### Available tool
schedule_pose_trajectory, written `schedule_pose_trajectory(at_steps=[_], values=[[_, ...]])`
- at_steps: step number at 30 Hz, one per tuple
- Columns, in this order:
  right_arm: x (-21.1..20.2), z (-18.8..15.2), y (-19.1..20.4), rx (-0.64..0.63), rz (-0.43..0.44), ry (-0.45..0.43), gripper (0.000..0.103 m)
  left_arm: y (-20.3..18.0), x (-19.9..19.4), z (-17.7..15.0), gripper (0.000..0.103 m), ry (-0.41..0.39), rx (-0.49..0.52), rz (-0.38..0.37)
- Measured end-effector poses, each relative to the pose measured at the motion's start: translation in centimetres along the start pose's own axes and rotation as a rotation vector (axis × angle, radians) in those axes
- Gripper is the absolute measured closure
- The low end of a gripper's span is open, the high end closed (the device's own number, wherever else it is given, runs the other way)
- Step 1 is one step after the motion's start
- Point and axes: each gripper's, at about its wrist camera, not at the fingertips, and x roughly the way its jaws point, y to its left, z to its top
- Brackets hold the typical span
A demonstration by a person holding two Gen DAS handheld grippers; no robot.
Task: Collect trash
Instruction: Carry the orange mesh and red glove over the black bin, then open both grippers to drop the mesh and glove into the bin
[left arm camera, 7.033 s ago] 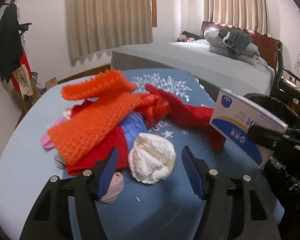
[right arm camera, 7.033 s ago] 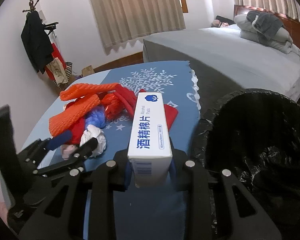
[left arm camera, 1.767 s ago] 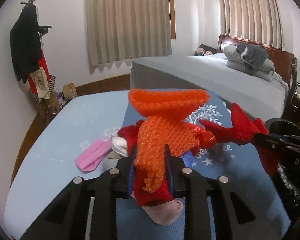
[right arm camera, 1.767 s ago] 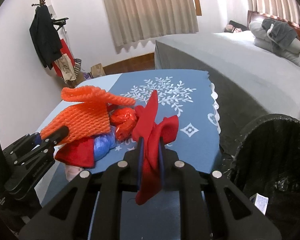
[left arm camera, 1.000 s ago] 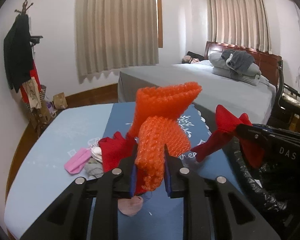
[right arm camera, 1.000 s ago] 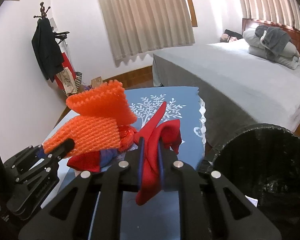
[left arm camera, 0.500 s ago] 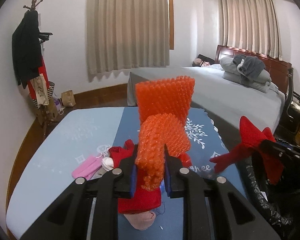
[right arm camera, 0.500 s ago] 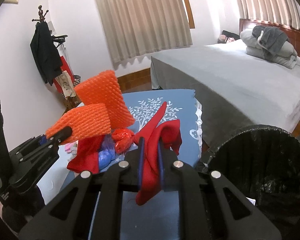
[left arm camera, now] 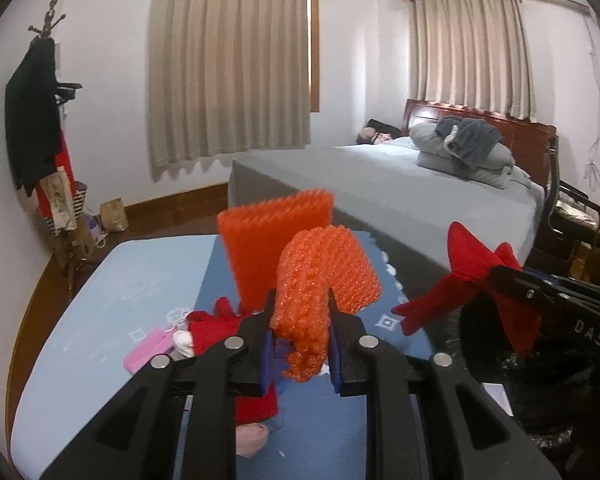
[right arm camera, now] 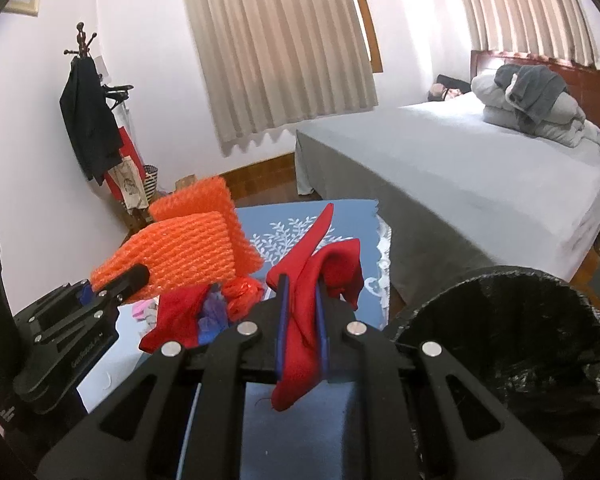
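My left gripper is shut on an orange foam net and holds it up above the blue table; the net also shows in the right wrist view. My right gripper is shut on a red cloth scrap, held above the table's right end beside the black-lined trash bin. The red scrap also shows in the left wrist view. On the table lie a red cloth, a pink piece, a white wad, and red and blue plastic.
A grey bed with folded bedding stands behind the table. A coat rack with clothes and bags is at the left wall. A chair stands at the right. Curtained windows are behind.
Both grippers have risen a little with their loads. The orange net's loose flap has swung upright. The red scrap has moved nearer the bin.
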Motion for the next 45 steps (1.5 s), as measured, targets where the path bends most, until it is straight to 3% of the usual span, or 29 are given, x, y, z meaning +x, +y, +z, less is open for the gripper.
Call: schedule_pose_trajectory(at_steps=[17, 37, 41, 43, 45], values=[[-5.4, -1.3, -5.3, 0.063, -0.144, -0.034, 0.091, -6.6, -1.0, 0.0, 0.082, 0.008, 0.075, -0.155], [-8.6, -4.1, -12.1, 0.148, -0.304, -0.025, 0.091, -16.5, 2.2, -0.7, 0.082, 0.05, 0.173, -0.321], [-8.9, -5.0, -13.5, 0.167, -0.352, -0.009, 0.084, -17.8, 2.8, -0.8, 0.073, 0.063, 0.188, -0.361], [-9.1, -5.4, -14.0, 0.175, -0.375, -0.005, 0.068, -18.0, 2.9, -0.7, 0.053, 0.061, 0.187, -0.372], [-9.3, -5.7, -14.4, 0.175, -0.395, -0.008, 0.047, -17.7, 2.8, -0.7, 0.046, 0.054, 0.18, -0.371]])
